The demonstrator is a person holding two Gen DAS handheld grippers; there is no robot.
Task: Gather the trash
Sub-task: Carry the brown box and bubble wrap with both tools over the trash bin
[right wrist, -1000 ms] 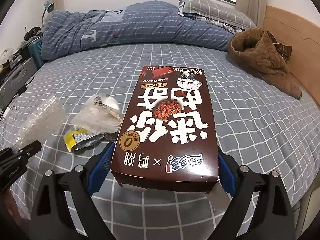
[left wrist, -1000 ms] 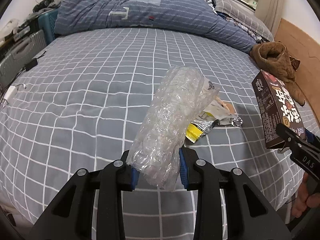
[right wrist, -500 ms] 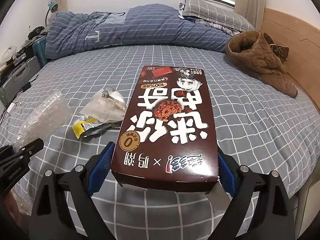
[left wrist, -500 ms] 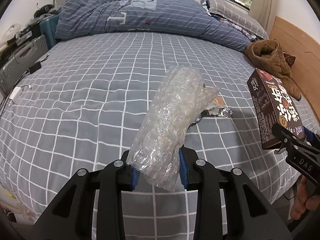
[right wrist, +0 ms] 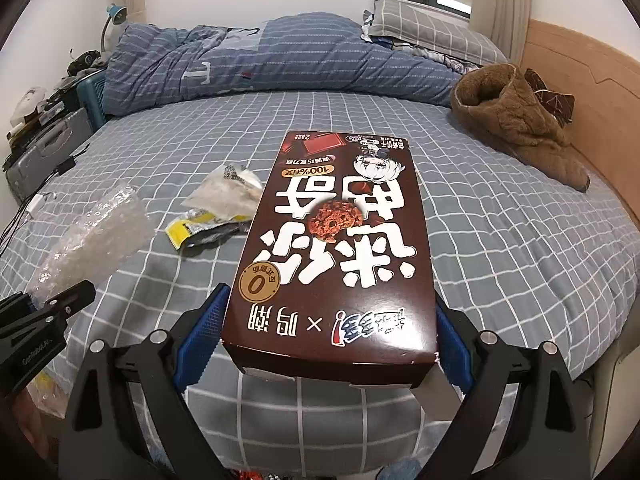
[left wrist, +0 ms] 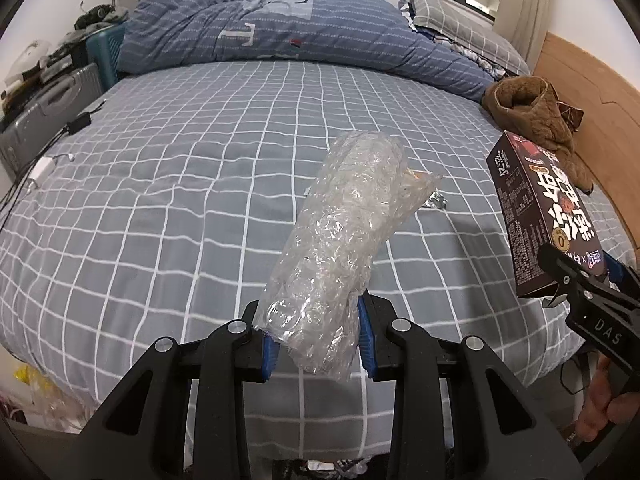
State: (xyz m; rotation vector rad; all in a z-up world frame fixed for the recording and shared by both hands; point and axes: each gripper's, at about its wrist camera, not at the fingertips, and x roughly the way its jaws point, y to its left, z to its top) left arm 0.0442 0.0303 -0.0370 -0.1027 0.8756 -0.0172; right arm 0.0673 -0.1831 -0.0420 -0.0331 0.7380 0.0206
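Left wrist view first: one left gripper (left wrist: 316,346), black with two blue pads, sits at bottom centre, its jaws narrowed and pinching one crumpled roll of clear bubble wrap (left wrist: 344,232); the roll is lumpy, glossy and roughly cylindrical, rising towards mid-frame above the grey bedsheet with a white grid (left wrist: 180,184); just behind its top, a sliver of silver foil wrapper (left wrist: 437,201) lies on the sheet; at the right edge, one dark brown rectangular cardboard box with white lettering (left wrist: 540,216) hangs above the sheet, gripped by the right gripper (left wrist: 576,276), with a hand (left wrist: 604,408) below it in the lower right corner; one blue striped quilt (left wrist: 300,36) is heaped along the top; one brown fleecy garment (left wrist: 536,120) slumps at upper right.

Over to the right wrist view: the right gripper (right wrist: 328,344) at bottom centre has its two blue pads spread wide and pressed on the long sides of that same box (right wrist: 336,248), flat, smooth, printed face up, reaching to mid-frame; left of it, on the sheet (right wrist: 520,260), lies one small pile of loose wrappers (right wrist: 220,212): one pale translucent bag, one yellow and silver foil packet; lower left, the bubble wrap (right wrist: 92,236) shows again, nipped in the left gripper (right wrist: 38,304); quilt (right wrist: 260,56) along the top, garment (right wrist: 516,116) upper right, one grey checked pillow (right wrist: 432,32) beneath the window.
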